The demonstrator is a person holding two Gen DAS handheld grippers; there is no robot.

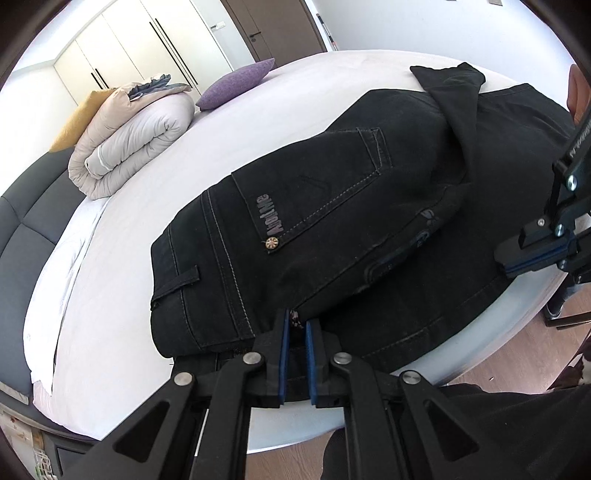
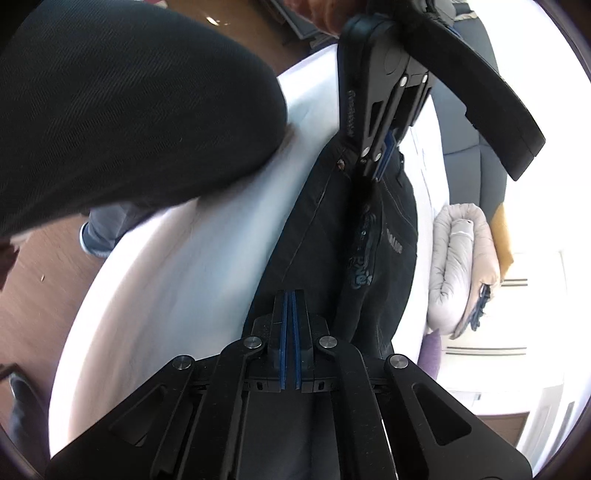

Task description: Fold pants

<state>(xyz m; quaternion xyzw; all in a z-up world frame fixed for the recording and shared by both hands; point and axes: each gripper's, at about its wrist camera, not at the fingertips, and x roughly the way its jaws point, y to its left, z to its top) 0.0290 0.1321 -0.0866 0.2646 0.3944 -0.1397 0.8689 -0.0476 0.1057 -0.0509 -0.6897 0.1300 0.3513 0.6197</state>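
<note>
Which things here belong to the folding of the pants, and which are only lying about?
Belong to the job:
- black pants
- left gripper, shut on the pants
- right gripper, shut
- bed

Only lying about:
- rolled duvet
- purple pillow
- yellow pillow

White-sheeted bed (image 1: 110, 258), rolled duvet (image 1: 129, 147), purple cushion (image 1: 236, 85), white wardrobe (image 1: 147, 40), brown door (image 1: 273, 26), seemingly wooden floor (image 1: 498, 365)

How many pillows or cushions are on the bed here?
2: a purple cushion at the bed's far side, and a yellow pillow behind the rolled duvet. Others may be hidden behind the duvet.
</note>
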